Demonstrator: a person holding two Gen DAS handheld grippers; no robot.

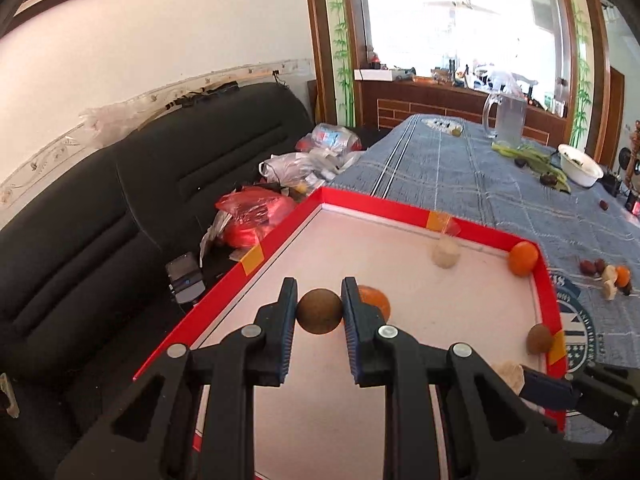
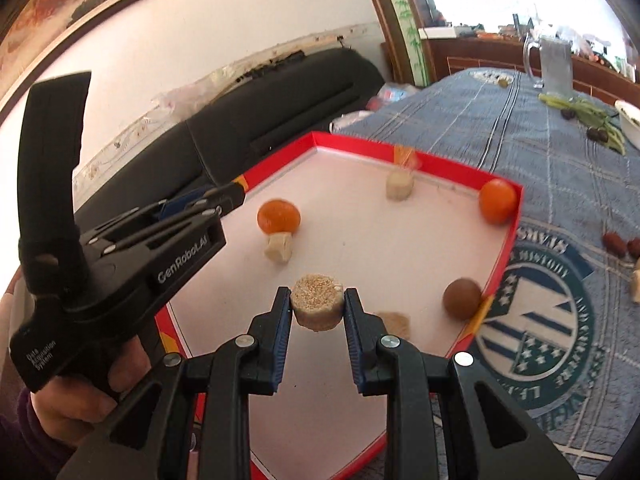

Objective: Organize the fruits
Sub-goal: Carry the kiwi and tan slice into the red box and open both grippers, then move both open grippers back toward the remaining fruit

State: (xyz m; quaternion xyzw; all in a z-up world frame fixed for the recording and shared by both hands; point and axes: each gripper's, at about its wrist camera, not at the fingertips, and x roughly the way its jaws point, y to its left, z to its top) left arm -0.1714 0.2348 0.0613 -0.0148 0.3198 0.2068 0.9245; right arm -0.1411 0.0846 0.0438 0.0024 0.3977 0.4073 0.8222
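A red-rimmed box lid [image 1: 280,236] [image 2: 504,248] with a white floor lies on the blue tablecloth. My left gripper [image 1: 319,312] is shut on a brown round fruit [image 1: 319,311], held above the lid's left part. My right gripper [image 2: 317,308] is shut on a pale round seeded cake [image 2: 317,301], held over the lid's near part. In the lid lie two oranges [image 2: 279,216] [image 2: 497,201], another brown fruit [image 2: 462,297] and pale chunks [image 2: 399,185] [image 2: 279,249]. The left gripper's body [image 2: 120,264] shows in the right wrist view, its held fruit hidden.
A black sofa [image 1: 100,232] with plastic bags [image 1: 256,214] runs along the left of the table. On the cloth beyond the lid are a glass jug [image 1: 508,114], a white bowl [image 1: 580,166], green beans [image 1: 532,160], red dates [image 1: 592,266] and a small orange [image 1: 622,276].
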